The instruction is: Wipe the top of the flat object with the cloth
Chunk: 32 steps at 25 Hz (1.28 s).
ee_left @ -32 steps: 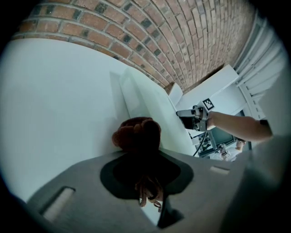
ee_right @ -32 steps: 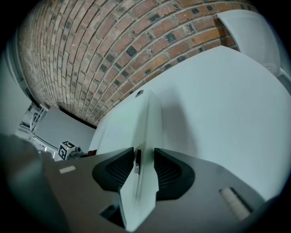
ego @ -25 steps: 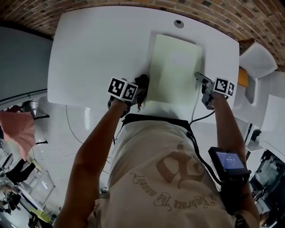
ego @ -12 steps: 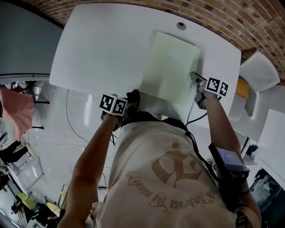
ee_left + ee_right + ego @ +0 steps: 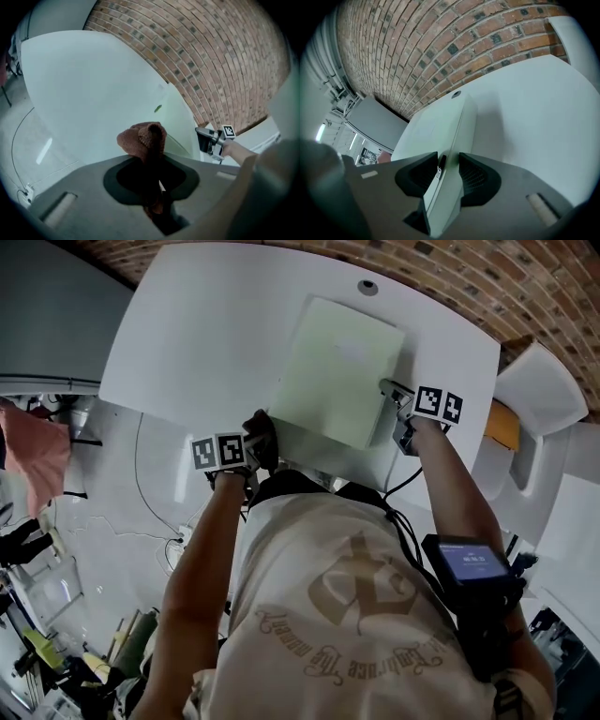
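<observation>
The flat object (image 5: 336, 371) lies on the white bench (image 5: 197, 343). Its long axis runs from the person's side toward the brick wall (image 5: 525, 287), with the far end skewed a little to the right in the head view. It is a thin, pale green rectangular panel with a plain, smooth top and squared corners. The right gripper view shows it nearly edge-on.

At the flat object's near left corner, the left tool (image 5: 253, 444) is closed on a brown, nubbly cloth (image 5: 143, 140). The cloth bunches out in front of the jaws as a rounded wad. I cannot tell whether it touches the panel.

On the flat object's right long edge, close to the near corner, the right tool (image 5: 449, 171) is clamped. Its jaws have just eased slightly wider, and the panel's edge passes between the two dark pads, which sit against it.

Just beyond the flat object's far end, a small round grommet (image 5: 367, 286) is set into the bench.
</observation>
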Tool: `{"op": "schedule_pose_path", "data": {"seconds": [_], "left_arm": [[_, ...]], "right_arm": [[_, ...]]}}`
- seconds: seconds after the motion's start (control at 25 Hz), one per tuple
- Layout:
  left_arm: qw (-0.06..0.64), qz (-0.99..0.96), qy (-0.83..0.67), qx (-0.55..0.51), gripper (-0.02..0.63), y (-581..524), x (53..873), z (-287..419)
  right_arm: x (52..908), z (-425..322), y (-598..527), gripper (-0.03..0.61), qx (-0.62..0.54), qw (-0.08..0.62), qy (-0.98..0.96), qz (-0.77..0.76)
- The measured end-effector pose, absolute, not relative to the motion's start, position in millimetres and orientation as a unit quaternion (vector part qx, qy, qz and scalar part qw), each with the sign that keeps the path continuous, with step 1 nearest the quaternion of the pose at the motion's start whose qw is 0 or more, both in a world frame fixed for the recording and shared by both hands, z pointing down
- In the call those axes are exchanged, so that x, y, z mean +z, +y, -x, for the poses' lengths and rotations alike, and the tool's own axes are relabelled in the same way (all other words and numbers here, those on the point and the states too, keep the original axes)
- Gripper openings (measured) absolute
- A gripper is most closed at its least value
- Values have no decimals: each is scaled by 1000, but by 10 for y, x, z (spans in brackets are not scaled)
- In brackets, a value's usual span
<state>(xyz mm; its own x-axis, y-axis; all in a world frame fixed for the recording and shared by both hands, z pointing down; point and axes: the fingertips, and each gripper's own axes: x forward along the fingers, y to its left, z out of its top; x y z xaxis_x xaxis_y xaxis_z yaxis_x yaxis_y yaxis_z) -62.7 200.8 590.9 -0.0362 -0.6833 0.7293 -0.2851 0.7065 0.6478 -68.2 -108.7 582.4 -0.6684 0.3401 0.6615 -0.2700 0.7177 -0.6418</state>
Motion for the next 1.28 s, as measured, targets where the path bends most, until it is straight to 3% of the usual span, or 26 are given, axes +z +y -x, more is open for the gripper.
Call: {"op": "schedule_pose_path", "data": {"seconds": [0.28, 1.28], "left_arm": [[620, -350, -675, -196, 74, 1504, 5924, 385], [653, -536, -533, -49, 74, 260, 5836, -1023]], "right_arm": [[5819, 681, -1080, 155, 370, 407, -834, 44], [5803, 666, -1025, 153, 368, 398, -838, 62]]}}
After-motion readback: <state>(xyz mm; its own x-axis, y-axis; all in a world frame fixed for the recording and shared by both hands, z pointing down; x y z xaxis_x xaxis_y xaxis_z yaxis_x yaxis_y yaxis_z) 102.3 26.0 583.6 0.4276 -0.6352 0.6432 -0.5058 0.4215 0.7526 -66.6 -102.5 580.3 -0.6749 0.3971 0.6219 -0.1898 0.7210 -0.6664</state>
